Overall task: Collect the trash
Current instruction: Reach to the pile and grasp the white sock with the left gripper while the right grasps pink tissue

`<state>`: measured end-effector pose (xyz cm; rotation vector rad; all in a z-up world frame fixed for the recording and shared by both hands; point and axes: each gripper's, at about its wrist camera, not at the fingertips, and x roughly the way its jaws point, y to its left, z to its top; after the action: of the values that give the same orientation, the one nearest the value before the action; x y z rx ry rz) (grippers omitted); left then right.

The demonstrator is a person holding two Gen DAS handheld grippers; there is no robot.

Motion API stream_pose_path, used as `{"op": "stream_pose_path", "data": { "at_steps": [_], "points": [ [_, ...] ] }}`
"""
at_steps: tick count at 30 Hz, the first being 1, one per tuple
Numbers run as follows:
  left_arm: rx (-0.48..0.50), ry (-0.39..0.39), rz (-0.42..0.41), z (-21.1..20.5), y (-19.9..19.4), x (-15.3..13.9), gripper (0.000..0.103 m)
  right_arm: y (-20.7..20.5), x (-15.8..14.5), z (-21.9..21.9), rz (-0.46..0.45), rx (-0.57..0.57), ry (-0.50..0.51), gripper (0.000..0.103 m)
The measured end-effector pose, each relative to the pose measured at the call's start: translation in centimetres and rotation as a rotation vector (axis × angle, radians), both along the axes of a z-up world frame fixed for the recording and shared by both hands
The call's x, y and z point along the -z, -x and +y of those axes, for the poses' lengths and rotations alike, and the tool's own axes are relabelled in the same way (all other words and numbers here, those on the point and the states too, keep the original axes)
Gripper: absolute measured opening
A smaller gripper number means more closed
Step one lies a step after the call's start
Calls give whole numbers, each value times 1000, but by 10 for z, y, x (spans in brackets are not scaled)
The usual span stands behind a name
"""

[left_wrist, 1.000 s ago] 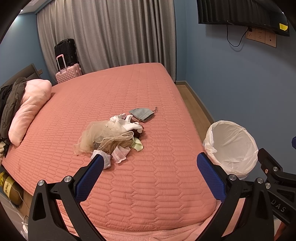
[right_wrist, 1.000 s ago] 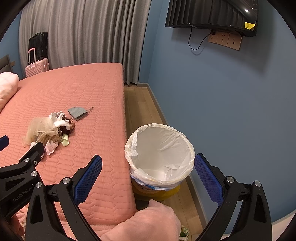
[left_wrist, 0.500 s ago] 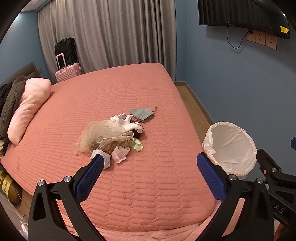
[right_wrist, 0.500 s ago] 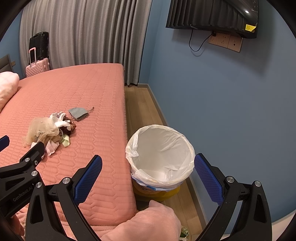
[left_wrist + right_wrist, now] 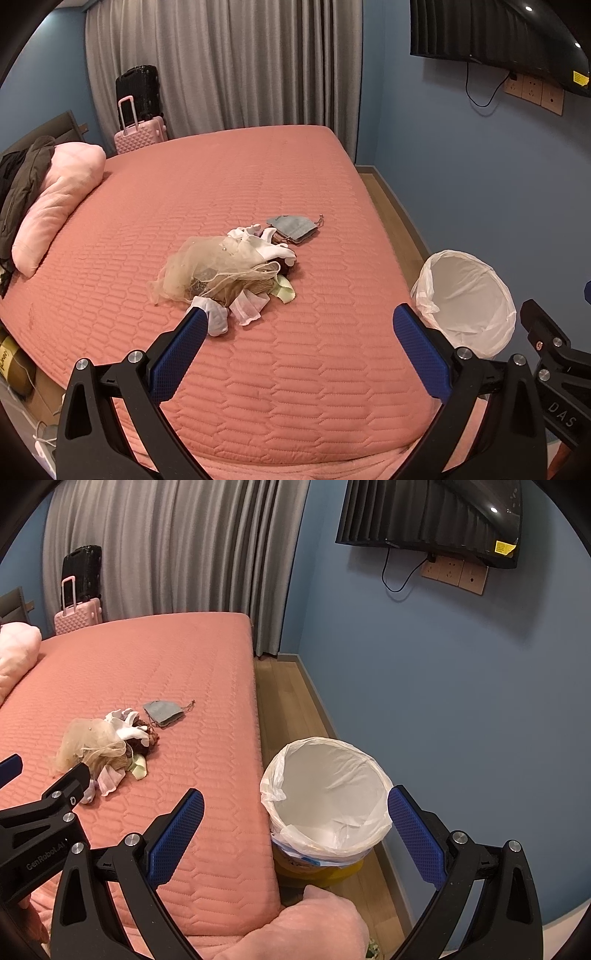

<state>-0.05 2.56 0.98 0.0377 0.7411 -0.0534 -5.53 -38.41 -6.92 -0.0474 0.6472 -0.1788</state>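
At lower centre of its view, the left gripper is spread wide and empty. The trash pile lies just beyond its left fingertip, stretching diagonally toward upper right. The right gripper, likewise released, frames the lined bin on the floor beside the bed, farther from the pile.

Left gripper: black angular frame, blue cross-hatched pads, silver round-head screws at the finger joints. Right gripper: same build, blue textured pads, silver screws. White lettering "GenRobot.AI" on the left frame's side; "DAS" visible on the right's.
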Motion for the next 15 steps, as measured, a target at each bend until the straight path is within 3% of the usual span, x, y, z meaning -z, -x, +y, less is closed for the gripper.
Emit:
{"op": "stream_pose_path", "data": {
  "at_steps": [4,9,15],
  "points": [
    [-11,-12,-11,15,-5,4,96,-5,1,8,-17,3,-12,96],
    [-67,45,5,49,-15,16,96,-12,6,26,-30,-16,-30,96],
    [-131,53,43,89,-30,37,96,-27,20,55,-13,-68,-36,96]
  ]
}}
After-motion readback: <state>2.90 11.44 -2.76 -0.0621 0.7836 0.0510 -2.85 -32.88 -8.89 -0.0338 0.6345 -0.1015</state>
